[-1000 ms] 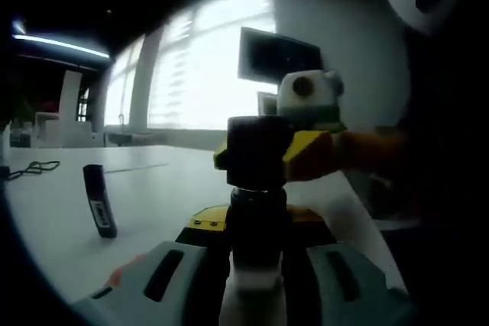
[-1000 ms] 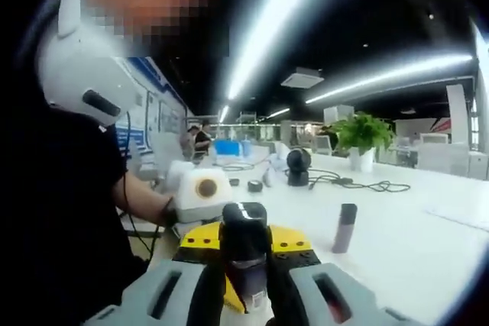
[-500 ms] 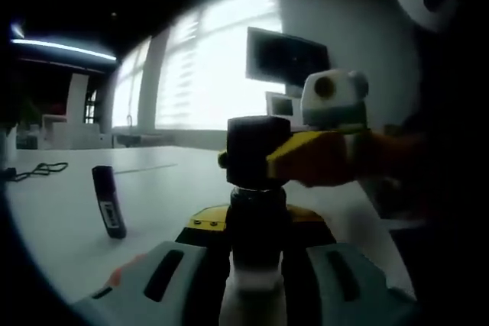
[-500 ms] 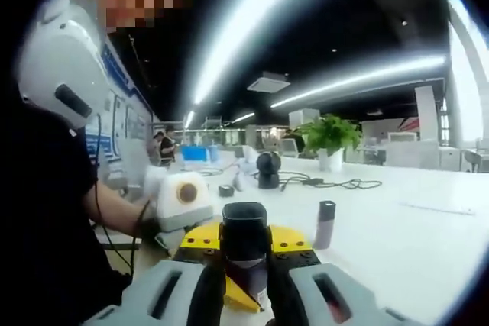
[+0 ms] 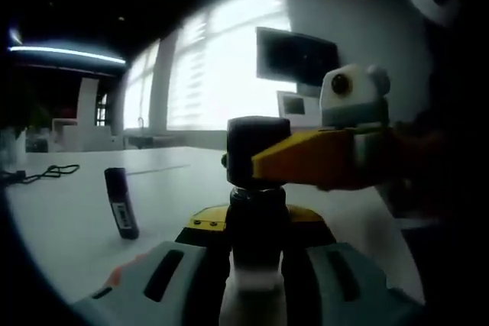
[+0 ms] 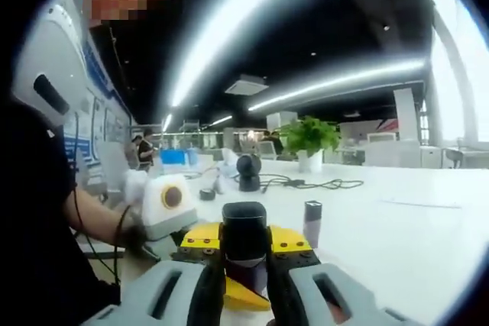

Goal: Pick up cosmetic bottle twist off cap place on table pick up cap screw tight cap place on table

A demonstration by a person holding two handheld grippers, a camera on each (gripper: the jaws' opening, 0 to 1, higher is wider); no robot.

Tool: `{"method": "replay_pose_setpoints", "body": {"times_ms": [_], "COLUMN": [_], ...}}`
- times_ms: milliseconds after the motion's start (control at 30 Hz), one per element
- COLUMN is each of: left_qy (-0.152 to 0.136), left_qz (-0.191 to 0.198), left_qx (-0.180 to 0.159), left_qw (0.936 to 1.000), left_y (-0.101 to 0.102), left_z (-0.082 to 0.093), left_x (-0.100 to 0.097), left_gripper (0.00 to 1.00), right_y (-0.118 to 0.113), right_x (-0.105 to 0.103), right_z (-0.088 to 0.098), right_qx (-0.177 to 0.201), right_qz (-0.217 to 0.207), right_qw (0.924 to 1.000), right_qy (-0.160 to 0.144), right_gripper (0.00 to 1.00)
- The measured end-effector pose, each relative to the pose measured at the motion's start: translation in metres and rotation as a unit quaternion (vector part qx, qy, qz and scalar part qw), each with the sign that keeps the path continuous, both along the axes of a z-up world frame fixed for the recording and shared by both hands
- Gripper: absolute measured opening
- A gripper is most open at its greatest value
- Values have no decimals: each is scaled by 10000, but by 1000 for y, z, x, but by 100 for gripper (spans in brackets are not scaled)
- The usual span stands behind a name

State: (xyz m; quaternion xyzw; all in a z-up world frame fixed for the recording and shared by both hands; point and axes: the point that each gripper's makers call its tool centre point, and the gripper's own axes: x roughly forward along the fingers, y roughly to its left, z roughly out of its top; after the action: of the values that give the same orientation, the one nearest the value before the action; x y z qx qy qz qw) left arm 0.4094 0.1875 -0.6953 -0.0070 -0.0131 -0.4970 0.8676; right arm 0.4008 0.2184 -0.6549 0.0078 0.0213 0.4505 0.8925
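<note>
tabletop [image 5: 69, 227] lies below the raised cosmetic bottle [image 5: 256, 223] | left gripper [image 5: 256, 280] jaws clamp the bottle's body | right gripper [image 6: 244, 280] jaws pinch its black cap [image 6: 244, 234] | small, rigid, probably slick: grip cap sides squarely

Both grippers are clamped up: left gripper [image 5: 256, 280] on the bottle, right gripper [image 6: 244, 284] pinching its cap, held close together.

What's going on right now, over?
Left gripper clamped on bottle body. Right gripper clamped on black cap, cap on bottle. Spare dark tube standing on white table, apart.
</note>
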Motion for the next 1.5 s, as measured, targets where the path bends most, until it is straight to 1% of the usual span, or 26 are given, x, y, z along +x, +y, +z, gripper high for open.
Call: {"method": "replay_pose_setpoints", "body": {"times_ms": [267, 400, 500, 567, 667, 767, 967, 1200, 1333, 1433, 1500], "left_qy": [3, 10, 10, 6, 11, 6, -11, -40, -44, 15, -24], "left_qz": [116, 140, 143, 143, 151, 160, 160, 140, 130, 92, 96], "left_qx": [3, -2, -1, 1, -1, 3, 14, 31, 36, 53, 148], "left_qw": [9999, 9999, 9999, 9999, 9999, 9999, 9999, 9999, 9999, 9999, 9998], "left_y": [3, 4, 4, 4, 4, 4, 4, 3, 3, 2, 1], "left_z": [0, 0, 0, 0, 0, 0, 0, 0, 0, 0, 0], "left_x": [4, 6, 6, 6, 6, 6, 6, 5, 5, 6, 6], "left_gripper": [15, 15, 15, 15, 15, 15, 15, 15, 15, 15, 15], "right_y": [0, -2, -3, -5, -7, -7, -8, -10, -12, -12, -13], "right_x": [5, 6, 6, 6, 7, 6, 5, 4, 4, 5, 5], "right_z": [0, -1, -1, -1, -2, -2, -2, -2, -2, -2, -2], "right_qx": [-116, -82, -51, -78, -80, -82, -71, -72, -50, -56, -67], "right_qz": [-583, -894, -1163, -1355, -1739, -1947, -2250, -2622, -2632, -2585, -2559], "right_qw": [9982, 9960, 9932, 9907, 9847, 9808, 9743, 9649, 9647, 9660, 9667], "right_qy": [-62, 16, 58, 20, 53, 80, 101, 80, 75, 82, 72], "right_gripper": [14, 14, 14, 14, 14, 14, 14, 14, 14, 14, 14]}}
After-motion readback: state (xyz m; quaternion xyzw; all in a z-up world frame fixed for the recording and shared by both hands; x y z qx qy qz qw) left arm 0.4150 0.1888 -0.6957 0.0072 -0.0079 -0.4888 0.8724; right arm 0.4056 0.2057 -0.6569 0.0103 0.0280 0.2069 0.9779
